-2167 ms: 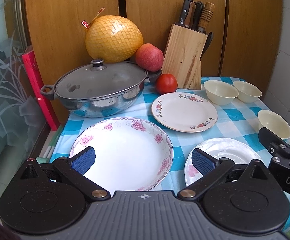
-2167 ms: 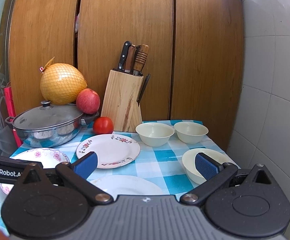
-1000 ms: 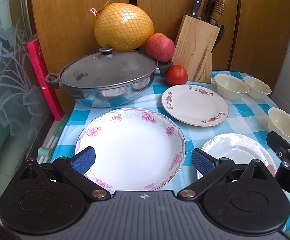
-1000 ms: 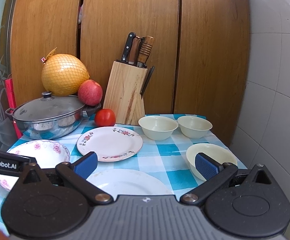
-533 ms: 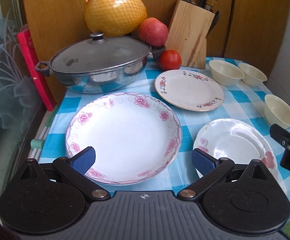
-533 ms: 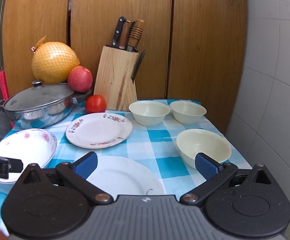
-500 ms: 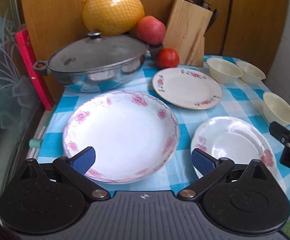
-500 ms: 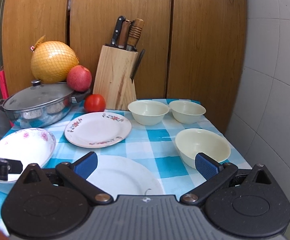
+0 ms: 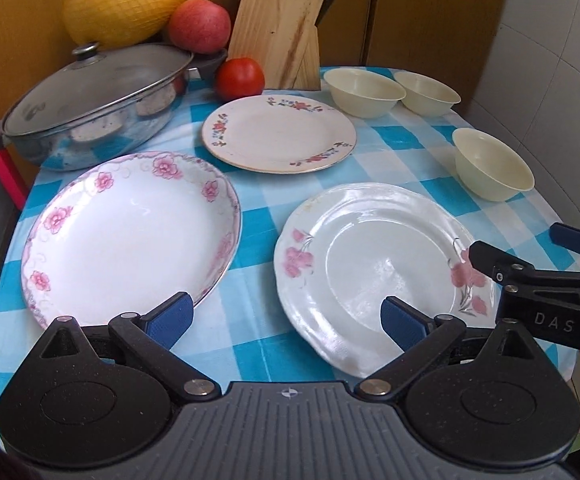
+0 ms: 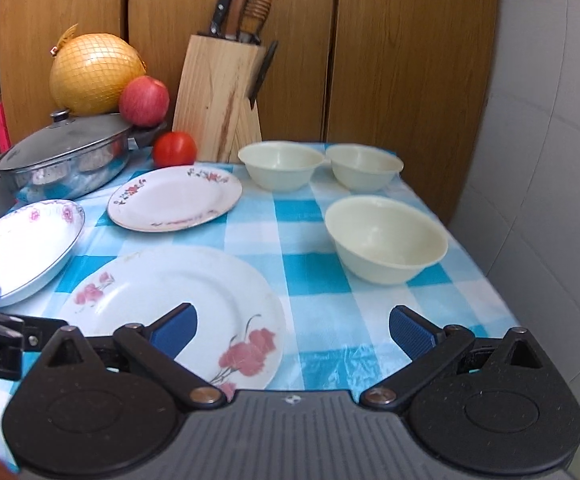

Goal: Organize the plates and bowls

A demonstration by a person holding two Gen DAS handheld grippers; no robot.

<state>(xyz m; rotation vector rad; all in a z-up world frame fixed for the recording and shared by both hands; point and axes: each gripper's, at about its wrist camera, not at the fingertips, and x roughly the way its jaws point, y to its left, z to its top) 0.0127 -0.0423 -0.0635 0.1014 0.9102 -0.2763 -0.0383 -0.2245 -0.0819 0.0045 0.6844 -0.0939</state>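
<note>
Right gripper [image 10: 293,323] gapes above plate [image 10: 161,292], bowl [image 10: 386,238].

The left gripper [image 9: 285,320] and right gripper [image 10: 293,327] hover side by side (fingers spread wide, nothing held).

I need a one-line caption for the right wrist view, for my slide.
Open right gripper above a checked tablecloth with three plates and three cream bowls, none stacked.

Each hand-held gripper [image 9: 285,318] is speckled black plastic with a ribbed grey base, silver pivot screws and blue finger pads [image 10: 410,330].
</note>
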